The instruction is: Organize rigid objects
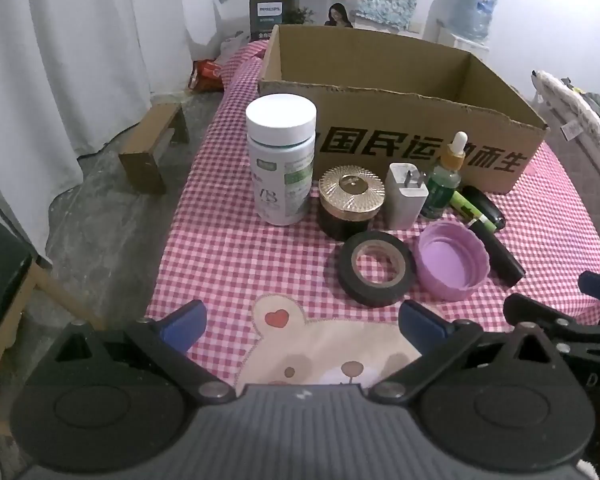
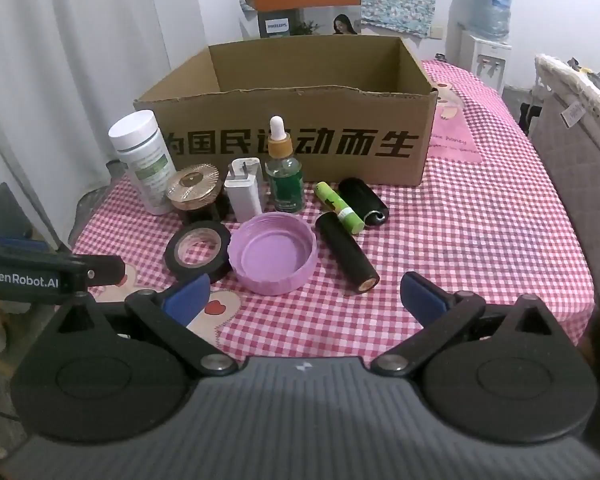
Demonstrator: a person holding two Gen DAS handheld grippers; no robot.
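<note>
A cardboard box [image 2: 296, 128] stands open-topped on a table covered by a pink-and-white checked cloth [image 2: 480, 232], its near wall printed in bold black Chinese characters, of which 国民, 而 and 生 read clearly. In front of it the loose things sit in a cluster: a white-capped supplement bottle [image 1: 281, 160] with a green-and-white label (its print too small to read), a dark jar with a ribbed gold lid [image 1: 350, 202], a white plug adapter [image 1: 406, 196] standing on end, and a green dropper bottle [image 2: 284, 172] upright just beside it. Nearer the cameras lie a roll of black tape [image 1: 376, 268] touching an upturned purple lid [image 2: 274, 258], then a green tube [image 2: 338, 208] resting between two black cylinders [image 2: 346, 254], one lying close to the box. Behind the box an orange-and-grey carton [image 2: 306, 0] reads PHILIPS. The left gripper [image 1: 302, 320] hovers over a bear appliqué [image 1: 320, 344] on the cloth, its blue-padded jaws spread wide with nothing between them. The right gripper [image 2: 304, 296] is likewise spread wide and empty, just short of the purple lid. In the right wrist view the side of the left tool bears the words GenRobot.AI.
</note>
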